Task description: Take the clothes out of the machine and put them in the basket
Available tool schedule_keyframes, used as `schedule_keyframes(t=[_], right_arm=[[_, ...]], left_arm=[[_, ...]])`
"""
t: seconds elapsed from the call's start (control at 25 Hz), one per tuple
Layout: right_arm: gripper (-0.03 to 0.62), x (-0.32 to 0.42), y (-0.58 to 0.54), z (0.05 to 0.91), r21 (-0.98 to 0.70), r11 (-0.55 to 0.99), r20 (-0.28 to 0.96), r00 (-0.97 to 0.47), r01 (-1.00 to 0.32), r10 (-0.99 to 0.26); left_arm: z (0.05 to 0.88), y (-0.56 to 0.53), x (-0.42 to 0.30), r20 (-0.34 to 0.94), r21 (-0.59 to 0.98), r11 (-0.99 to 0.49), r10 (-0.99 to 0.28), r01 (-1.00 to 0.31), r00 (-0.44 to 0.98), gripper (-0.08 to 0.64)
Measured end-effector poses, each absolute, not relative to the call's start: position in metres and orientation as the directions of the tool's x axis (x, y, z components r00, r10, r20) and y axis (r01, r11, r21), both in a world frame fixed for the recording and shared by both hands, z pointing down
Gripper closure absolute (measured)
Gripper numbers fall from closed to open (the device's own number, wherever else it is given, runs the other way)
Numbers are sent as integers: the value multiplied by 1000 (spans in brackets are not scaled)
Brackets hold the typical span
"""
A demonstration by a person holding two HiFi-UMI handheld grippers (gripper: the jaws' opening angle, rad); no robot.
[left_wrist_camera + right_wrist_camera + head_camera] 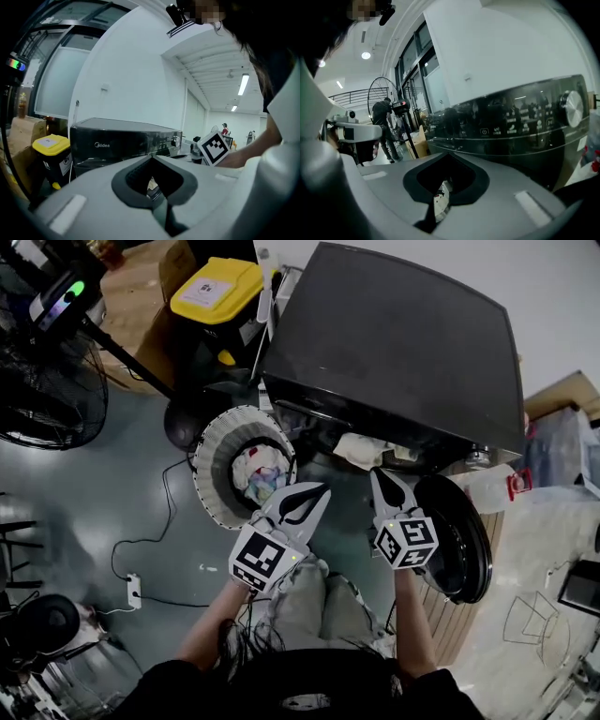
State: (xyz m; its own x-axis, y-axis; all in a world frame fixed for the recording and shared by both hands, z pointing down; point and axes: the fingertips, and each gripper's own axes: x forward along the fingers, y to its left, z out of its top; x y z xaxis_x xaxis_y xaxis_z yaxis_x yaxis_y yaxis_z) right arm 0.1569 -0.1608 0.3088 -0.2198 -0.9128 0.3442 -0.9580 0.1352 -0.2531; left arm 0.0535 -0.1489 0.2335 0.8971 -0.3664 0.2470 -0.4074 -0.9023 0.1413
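Grippers both closed, empty: left gripper (pixel 322 489), right gripper (pixel 379 474); I'd open wide, pinch clothes (pixel 361 449) inside machine (pixel 394 343).

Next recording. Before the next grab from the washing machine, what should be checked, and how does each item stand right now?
1. Door open: ok, swung aside to the right.
2. Something to grab: ok, a white garment shows at the opening of the washing machine.
3. Basket beside the machine: ok, with clothes in it.
4. Left hand-held gripper free: ok, jaws together, nothing between them.
5. Right hand-held gripper ready to grasp: not ok, jaws together and empty, so they must open first.
6. How much more lies deeper inside the machine: cannot tell.
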Motion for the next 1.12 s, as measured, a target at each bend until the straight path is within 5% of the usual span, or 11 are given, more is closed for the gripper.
schedule_keyframes(t=[0.32,0.72,1.12], right_arm=[[565,188,-194,417,-223,153,356,-227,-963,-907],[432,222,-227,533,-112,156,416,-189,-981,-890],[383,249,-257,593,-33,163,369,-163,-986,-915]], left_arm=[[320,-158,75,222,118,-898,-393,-425,892,558],[410,-160,103,197,105,-909,-378,-403,905,536],[480,-174,118,158,58,-916,-384,-397,910,535]])
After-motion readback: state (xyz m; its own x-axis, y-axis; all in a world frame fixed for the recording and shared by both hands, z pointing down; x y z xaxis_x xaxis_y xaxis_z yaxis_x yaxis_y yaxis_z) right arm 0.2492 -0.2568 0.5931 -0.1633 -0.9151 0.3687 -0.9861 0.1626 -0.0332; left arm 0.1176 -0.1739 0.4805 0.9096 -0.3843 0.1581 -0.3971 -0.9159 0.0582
